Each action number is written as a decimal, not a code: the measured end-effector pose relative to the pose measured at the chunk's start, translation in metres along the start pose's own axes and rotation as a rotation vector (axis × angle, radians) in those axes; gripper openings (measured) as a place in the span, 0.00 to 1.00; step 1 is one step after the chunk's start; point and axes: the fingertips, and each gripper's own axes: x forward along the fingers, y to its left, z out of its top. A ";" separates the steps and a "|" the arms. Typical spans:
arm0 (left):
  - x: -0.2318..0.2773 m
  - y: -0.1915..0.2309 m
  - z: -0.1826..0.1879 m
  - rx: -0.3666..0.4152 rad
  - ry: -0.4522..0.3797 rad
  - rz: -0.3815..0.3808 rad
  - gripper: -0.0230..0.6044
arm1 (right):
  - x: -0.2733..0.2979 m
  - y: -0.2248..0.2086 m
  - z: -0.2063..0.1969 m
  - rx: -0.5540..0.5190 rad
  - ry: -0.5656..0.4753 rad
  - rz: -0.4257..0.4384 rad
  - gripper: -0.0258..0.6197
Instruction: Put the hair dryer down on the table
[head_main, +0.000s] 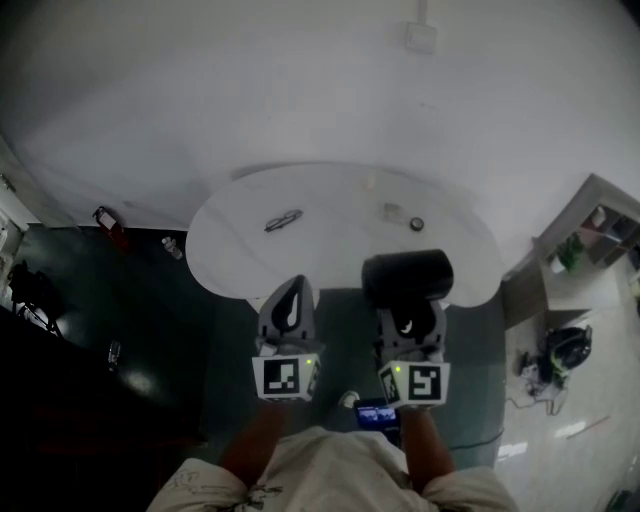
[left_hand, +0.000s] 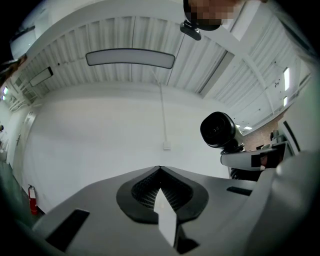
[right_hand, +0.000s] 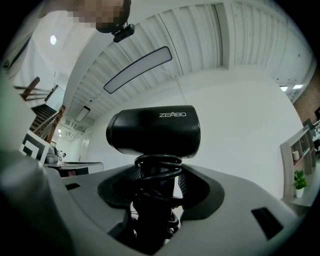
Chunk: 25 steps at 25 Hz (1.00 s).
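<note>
Between right gripper (right_hand: 156, 186) jaws: hair dryer (right_hand: 154, 132) clamped.

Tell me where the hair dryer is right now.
In the head view the hair dryer sits right of centre, clamped by its handle in the right gripper, and shows against the near edge of the white table.
</note>
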 end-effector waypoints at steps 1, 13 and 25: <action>0.009 -0.003 -0.001 0.002 -0.001 0.004 0.03 | 0.006 -0.008 -0.002 0.005 0.002 0.003 0.41; 0.084 -0.007 -0.020 0.028 0.022 0.036 0.03 | 0.075 -0.058 -0.025 0.037 0.029 0.028 0.41; 0.168 0.050 -0.043 0.027 0.013 0.038 0.03 | 0.181 -0.053 -0.066 0.025 0.078 0.037 0.41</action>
